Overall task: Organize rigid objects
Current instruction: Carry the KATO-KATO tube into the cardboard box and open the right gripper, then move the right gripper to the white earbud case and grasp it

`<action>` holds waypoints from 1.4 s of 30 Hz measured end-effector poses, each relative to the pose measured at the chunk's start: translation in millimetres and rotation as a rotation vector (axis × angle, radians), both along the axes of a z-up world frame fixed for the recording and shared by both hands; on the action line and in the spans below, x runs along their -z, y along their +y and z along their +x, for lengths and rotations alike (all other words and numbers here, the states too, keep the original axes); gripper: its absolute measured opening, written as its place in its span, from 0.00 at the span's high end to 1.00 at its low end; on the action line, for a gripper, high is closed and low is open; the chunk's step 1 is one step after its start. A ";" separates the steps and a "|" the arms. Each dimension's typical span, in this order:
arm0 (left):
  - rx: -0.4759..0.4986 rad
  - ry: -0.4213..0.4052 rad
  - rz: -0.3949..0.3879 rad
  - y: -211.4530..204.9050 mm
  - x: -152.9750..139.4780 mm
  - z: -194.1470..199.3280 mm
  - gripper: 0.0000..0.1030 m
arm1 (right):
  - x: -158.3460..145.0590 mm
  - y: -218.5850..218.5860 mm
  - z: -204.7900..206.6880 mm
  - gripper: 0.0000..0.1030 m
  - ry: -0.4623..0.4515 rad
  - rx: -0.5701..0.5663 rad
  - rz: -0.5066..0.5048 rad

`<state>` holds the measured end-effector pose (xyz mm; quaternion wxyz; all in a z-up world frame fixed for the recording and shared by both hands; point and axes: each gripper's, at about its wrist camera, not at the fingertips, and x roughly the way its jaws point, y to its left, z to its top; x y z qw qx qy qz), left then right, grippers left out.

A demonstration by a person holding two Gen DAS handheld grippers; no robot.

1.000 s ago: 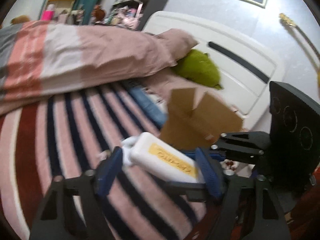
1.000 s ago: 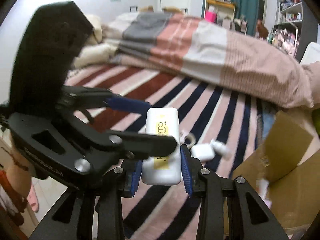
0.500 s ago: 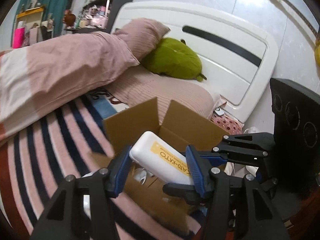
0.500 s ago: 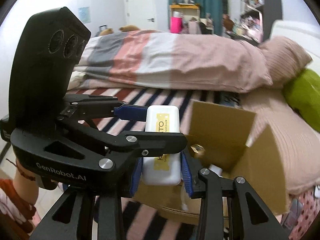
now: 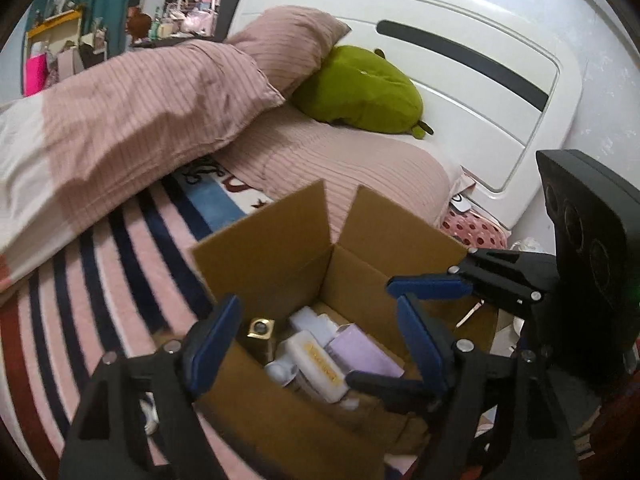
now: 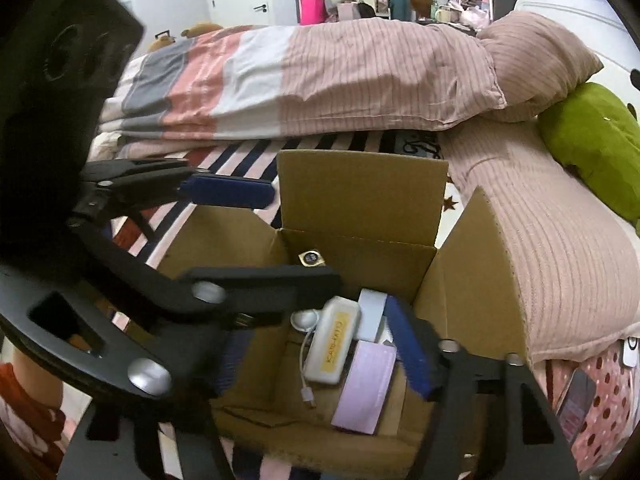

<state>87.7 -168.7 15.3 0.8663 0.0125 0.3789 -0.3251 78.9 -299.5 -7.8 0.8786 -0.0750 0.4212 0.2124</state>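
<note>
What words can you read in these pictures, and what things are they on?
"KATO-KATO": on the yellow label of the white case lying in the cardboard box, read in the right wrist view; the smaller print under it is too blurred.
The same label in the left wrist view: too blurred to read.
Dark curly letters on the blanket by the pink pillow: partly hidden, not readable.

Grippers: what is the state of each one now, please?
Left gripper: opening, holds nothing.
Right gripper: opening, holds nothing; the white rectangular case with yellow label lies in the brown cardboard box.
</note>
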 end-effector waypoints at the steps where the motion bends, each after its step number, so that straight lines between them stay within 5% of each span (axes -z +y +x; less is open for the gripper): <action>1: -0.013 -0.010 -0.002 6.2 -3.0 -3.1 0.22 | -1.4 1.8 -2.0 0.33 -0.006 0.000 0.002; 5: -0.069 -0.043 -0.016 39.1 -14.7 -20.9 0.20 | -12.1 15.3 -16.4 0.20 -0.056 -0.028 0.036; 15: -0.262 -0.093 -0.020 148.3 -10.4 -61.2 0.19 | -33.3 109.0 -52.7 0.20 -0.131 -0.216 -0.003; 24: -0.380 -0.055 -0.035 224.7 40.9 -75.1 0.19 | 24.3 199.8 -52.2 0.26 -0.019 -0.401 -0.052; 27: -0.391 -0.035 -0.035 234.7 58.5 -73.9 0.19 | 56.9 210.5 -34.8 0.27 0.057 -0.367 -0.081; 32: -0.402 -0.004 -0.033 241.9 83.8 -73.2 0.19 | 117.9 198.7 12.4 0.33 0.035 -0.162 -0.279; 39: -0.395 0.025 -0.032 240.3 99.6 -70.4 0.19 | 141.4 179.1 53.1 0.34 0.040 -0.067 -0.250; 42: -0.390 0.027 -0.039 238.0 99.2 -72.7 0.19 | 143.8 183.0 55.0 0.48 0.046 -0.054 -0.239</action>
